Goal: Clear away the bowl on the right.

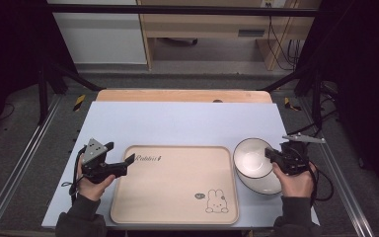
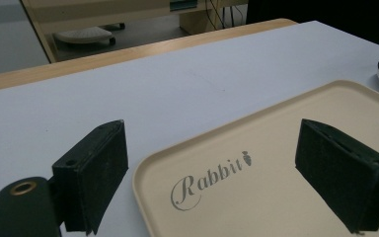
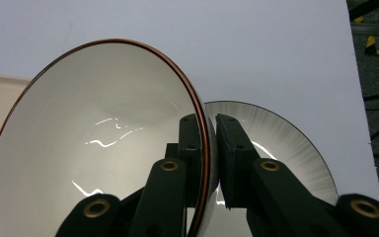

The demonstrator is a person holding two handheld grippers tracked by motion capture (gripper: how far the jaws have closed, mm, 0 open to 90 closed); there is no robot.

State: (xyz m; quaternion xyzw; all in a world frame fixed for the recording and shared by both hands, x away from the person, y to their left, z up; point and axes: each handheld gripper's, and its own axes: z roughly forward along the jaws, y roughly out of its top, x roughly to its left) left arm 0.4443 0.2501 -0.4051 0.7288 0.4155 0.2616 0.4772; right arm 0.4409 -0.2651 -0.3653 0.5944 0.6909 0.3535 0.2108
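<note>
My right gripper (image 3: 209,163) pinching brown-rimmed bowl (image 3: 94,148) rim, tilting it over second bowl (image 3: 281,143); left gripper (image 2: 212,173) hovering spread over tray (image 2: 276,197) near-left corner.

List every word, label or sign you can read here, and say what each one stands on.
"Rabbit", in grey script with a small carrot after it: on the beige tray, near its corner by the left gripper.
Small round mark beside the rabbit drawing on the tray's other end, high view: too small to read.
The bowl bears no writing that I can see.
</note>
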